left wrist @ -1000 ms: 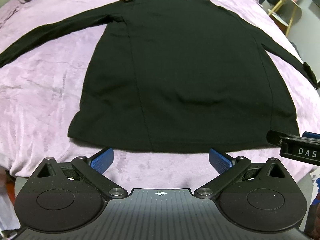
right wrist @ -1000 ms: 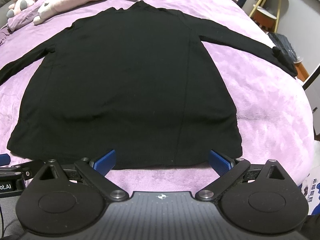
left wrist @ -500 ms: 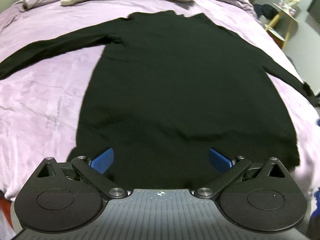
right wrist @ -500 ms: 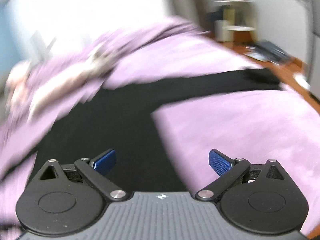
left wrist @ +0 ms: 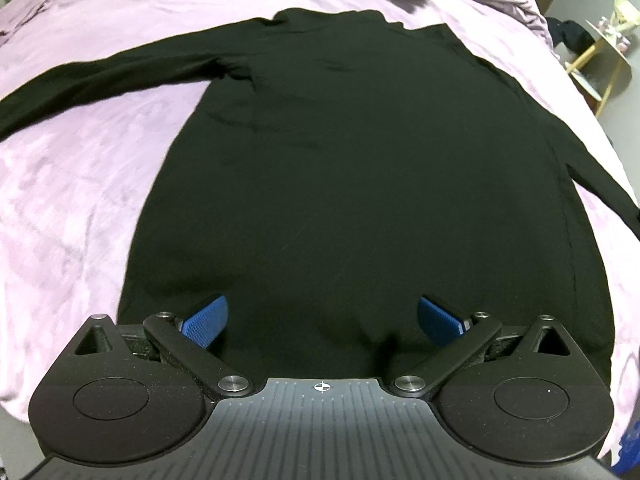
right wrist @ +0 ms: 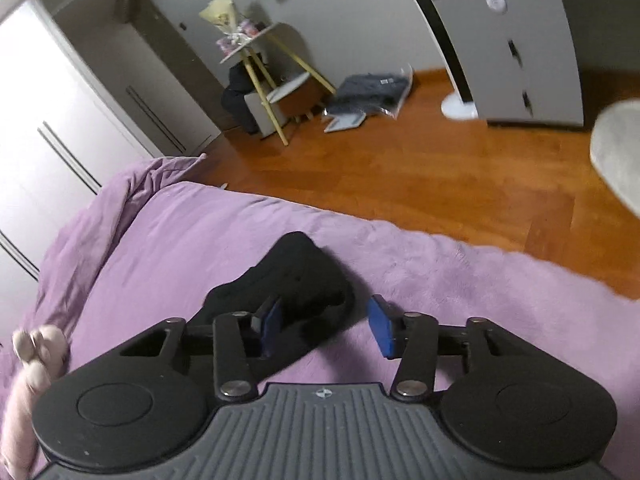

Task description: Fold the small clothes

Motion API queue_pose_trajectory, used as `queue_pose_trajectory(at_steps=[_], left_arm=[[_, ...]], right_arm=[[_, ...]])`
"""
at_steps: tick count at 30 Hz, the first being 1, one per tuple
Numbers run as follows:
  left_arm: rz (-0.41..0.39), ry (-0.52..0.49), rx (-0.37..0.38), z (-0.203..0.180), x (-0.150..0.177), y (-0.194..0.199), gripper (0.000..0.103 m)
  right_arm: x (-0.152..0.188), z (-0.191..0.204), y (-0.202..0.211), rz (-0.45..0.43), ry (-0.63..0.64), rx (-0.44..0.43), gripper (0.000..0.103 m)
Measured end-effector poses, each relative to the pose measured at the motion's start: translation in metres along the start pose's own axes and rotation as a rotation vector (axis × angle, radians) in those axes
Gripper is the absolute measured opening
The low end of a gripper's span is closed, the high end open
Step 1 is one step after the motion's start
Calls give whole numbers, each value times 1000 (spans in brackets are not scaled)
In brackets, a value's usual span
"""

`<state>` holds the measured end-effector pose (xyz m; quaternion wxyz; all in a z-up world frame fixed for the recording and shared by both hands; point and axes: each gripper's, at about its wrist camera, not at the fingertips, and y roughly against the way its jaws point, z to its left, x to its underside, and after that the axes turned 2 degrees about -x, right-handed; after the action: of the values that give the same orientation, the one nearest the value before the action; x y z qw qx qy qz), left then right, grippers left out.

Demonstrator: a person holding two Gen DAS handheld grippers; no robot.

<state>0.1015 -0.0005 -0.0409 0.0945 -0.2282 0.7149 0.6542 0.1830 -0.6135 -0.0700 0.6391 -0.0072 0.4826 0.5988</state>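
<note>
A black long-sleeved top (left wrist: 360,168) lies spread flat across the purple bed (left wrist: 72,168), filling the centre of the left view, where the left gripper (left wrist: 322,320) hangs fingers wide apart over its hem, while the right gripper (right wrist: 326,324), fingers just closing but still apart, straddles the sleeve cuff (right wrist: 296,272) at lower centre.
</note>
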Motion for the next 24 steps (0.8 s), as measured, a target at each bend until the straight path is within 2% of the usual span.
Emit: queue_pose_trajectory(at_steps=[2, 4, 5, 8, 11, 14, 16, 18, 19, 20, 22, 24], left_arm=[[1, -2, 6, -2, -2, -3, 103], [3, 1, 12, -3, -4, -5, 103], [4, 3, 13, -2, -5, -6, 103], [-7, 2, 14, 3, -7, -4, 103], [-36, 4, 4, 10, -12, 0, 103], [-78, 6, -5, 19, -20, 7, 103], [-105, 10, -2, 25, -26, 12, 103], [-129, 16, 11, 28, -34, 15, 103], [-139, 17, 21, 30, -38, 16, 103], [-145, 16, 28, 30, -41, 16, 103], [-156, -2, 27, 28, -49, 12, 103], [-149, -36, 30, 23, -57, 3, 103]], right_arm=[[1, -3, -6, -3, 6, -10, 36], [-2, -4, -9, -1, 29, -18, 16], [0, 1, -5, 3, 27, -27, 13], [-1, 15, 14, -14, 40, -66, 10], [5, 57, 32, -54, 177, -114, 9], [25, 118, 54, -34, 291, -305, 9], [53, 165, 68, 28, 397, -473, 9], [92, 208, 82, 149, 504, -653, 10], [112, 223, 87, 206, 562, -704, 13], [133, 236, 90, 266, 612, -740, 18], [171, 247, 88, 404, 658, -764, 39], [191, 242, 84, 456, 657, -730, 39]])
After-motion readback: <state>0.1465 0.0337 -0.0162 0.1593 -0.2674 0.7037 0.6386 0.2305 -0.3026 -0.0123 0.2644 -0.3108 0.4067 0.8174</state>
